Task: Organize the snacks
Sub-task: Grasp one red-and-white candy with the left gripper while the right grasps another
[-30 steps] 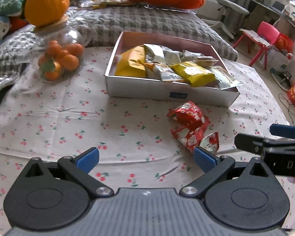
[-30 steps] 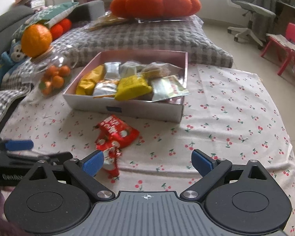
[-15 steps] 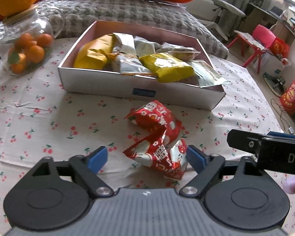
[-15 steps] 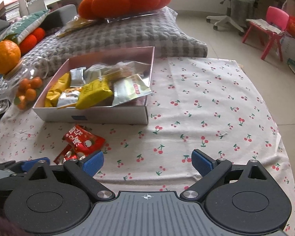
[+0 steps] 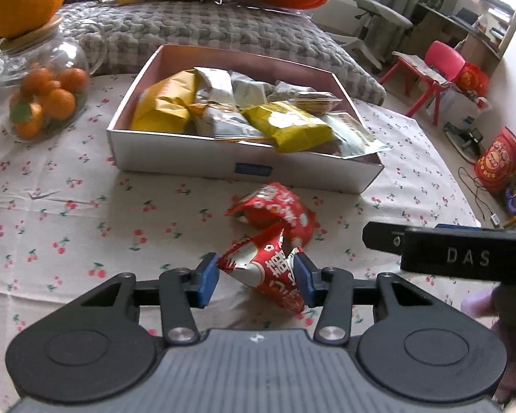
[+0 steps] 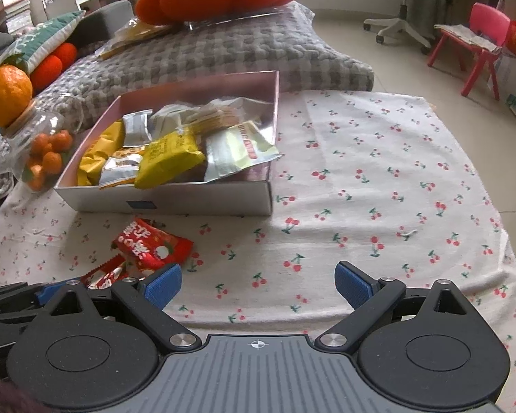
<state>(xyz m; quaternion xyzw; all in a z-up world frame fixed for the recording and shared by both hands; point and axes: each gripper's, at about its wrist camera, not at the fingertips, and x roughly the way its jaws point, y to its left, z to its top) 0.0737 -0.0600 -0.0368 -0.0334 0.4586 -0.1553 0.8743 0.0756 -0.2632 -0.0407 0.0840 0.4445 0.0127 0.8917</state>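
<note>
The near red snack packet point(image 6: 101, 277) lies mostly hidden behind the gripper bodies, just before the box point(image 6: 175, 203).

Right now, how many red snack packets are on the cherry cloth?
2. One red packet lies just in front of the box; the other red packet sits between the left gripper pads, which were just closing.
</note>
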